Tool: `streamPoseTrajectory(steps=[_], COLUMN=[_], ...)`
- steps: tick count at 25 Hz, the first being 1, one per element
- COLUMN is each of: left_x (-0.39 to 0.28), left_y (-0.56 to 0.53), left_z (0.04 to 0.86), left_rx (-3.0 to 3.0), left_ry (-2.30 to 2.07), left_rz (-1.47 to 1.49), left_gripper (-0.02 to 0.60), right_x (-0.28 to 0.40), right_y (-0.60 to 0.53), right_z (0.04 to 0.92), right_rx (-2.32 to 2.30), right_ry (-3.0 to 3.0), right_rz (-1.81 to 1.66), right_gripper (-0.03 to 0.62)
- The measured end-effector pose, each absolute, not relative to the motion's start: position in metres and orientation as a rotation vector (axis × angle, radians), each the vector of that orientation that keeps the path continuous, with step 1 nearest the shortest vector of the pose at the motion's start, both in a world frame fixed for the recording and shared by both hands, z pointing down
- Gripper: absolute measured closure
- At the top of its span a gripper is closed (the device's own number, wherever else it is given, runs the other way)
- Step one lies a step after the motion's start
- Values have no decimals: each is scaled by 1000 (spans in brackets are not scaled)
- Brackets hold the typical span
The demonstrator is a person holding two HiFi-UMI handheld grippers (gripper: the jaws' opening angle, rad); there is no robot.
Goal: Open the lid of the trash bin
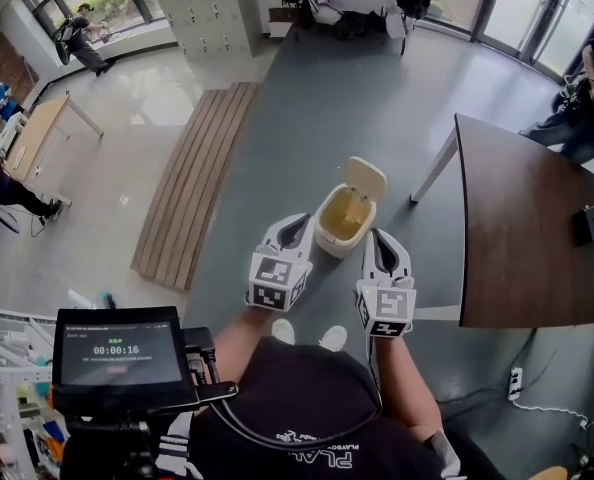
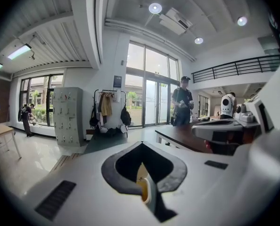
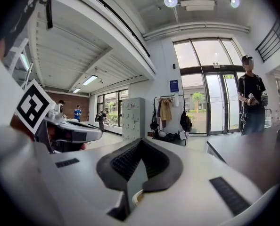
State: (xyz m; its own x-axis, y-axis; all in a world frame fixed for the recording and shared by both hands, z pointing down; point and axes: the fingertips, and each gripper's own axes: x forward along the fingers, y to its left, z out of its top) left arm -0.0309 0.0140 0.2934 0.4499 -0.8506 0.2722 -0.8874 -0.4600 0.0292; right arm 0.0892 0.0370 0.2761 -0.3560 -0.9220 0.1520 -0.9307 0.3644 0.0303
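A small cream trash bin (image 1: 335, 238) stands on the grey floor just ahead of me, its lid (image 1: 364, 180) tipped up and back so the inside shows. My left gripper (image 1: 299, 226) hovers close to the bin's left side, jaws shut and holding nothing. My right gripper (image 1: 375, 240) hovers at the bin's right side, also shut and empty. In the left gripper view the left gripper (image 2: 141, 145) shows a sliver of the bin (image 2: 143, 188) through its jaw slit. In the right gripper view the bin's rim (image 3: 136, 197) shows below the right gripper (image 3: 140, 141).
A dark brown table (image 1: 527, 238) stands at the right with a small black device (image 1: 589, 223) on it. Wooden slats (image 1: 202, 178) lie on the floor at the left. A timer screen (image 1: 117, 353) sits low left. A person (image 3: 251, 102) stands beyond the table.
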Motion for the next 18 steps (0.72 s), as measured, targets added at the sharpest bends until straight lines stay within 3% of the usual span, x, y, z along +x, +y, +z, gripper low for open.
streamPoseTrajectory(steps=[4,18], left_x=[-37,-43], left_y=[18,24], left_z=[306,299], left_rx=[2616,2547], left_ry=[-1581,-1553], left_rz=[427,268], left_gripper=[583,583], right_x=[79,84], right_y=[42,38], right_z=[287,293], right_rx=[1702,1758], right_ry=[-2458,-2416], right_rz=[77,50], right_gripper=[591,591])
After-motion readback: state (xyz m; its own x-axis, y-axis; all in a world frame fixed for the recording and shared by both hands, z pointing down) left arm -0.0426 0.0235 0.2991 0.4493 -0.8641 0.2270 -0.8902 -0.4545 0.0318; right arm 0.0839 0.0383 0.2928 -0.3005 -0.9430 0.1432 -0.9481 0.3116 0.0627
